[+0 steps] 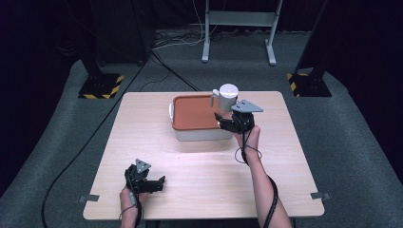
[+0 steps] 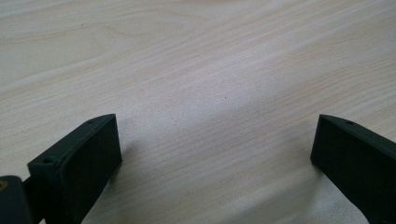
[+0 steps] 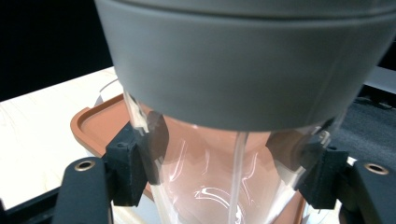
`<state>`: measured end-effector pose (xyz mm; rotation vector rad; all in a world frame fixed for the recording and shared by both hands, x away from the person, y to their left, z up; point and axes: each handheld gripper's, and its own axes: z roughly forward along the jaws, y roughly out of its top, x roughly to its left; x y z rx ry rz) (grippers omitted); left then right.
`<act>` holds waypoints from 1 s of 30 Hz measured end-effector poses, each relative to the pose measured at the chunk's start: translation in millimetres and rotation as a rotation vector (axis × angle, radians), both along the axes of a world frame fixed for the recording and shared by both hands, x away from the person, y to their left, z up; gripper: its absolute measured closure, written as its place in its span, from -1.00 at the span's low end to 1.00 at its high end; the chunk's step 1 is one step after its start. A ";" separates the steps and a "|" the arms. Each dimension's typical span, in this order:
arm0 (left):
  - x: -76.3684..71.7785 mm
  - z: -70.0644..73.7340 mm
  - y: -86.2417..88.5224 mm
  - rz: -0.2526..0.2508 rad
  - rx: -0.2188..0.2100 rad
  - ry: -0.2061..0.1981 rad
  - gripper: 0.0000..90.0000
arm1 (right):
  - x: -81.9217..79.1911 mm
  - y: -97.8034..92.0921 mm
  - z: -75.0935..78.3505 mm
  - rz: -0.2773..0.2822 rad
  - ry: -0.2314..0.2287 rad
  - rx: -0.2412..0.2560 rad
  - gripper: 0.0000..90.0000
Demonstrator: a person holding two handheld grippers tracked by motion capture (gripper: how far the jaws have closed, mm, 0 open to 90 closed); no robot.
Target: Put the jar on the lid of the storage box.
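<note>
From above, the left gripper (image 1: 142, 179) rests at the table's (image 1: 204, 185) six-to-seven o'clock edge, while the right gripper (image 1: 236, 119) holds a clear grey-lidded cup (image 1: 227, 97) over the orange-lidded box (image 1: 196, 116). The left gripper view shows jaws spread wide on bare wood. The right gripper view shows jaws clamped on the cup's clear wall.

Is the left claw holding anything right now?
No, the left claw is open over bare table, with nothing between its jaws.
</note>
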<state>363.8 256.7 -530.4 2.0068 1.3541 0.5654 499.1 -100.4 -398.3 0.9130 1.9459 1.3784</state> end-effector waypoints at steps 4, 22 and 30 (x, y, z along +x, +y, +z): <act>-0.1 0.0 0.0 0.000 0.000 0.000 -0.97 | 1.8 -0.4 0.8 -0.003 -0.001 0.003 -0.34; 0.0 0.0 0.0 0.000 0.000 0.000 -0.97 | 8.3 0.4 2.9 -0.008 0.000 -0.001 -0.34; -0.1 0.0 -0.1 0.000 0.002 -0.002 -0.96 | 10.7 3.3 5.0 -0.007 0.000 -0.001 -0.34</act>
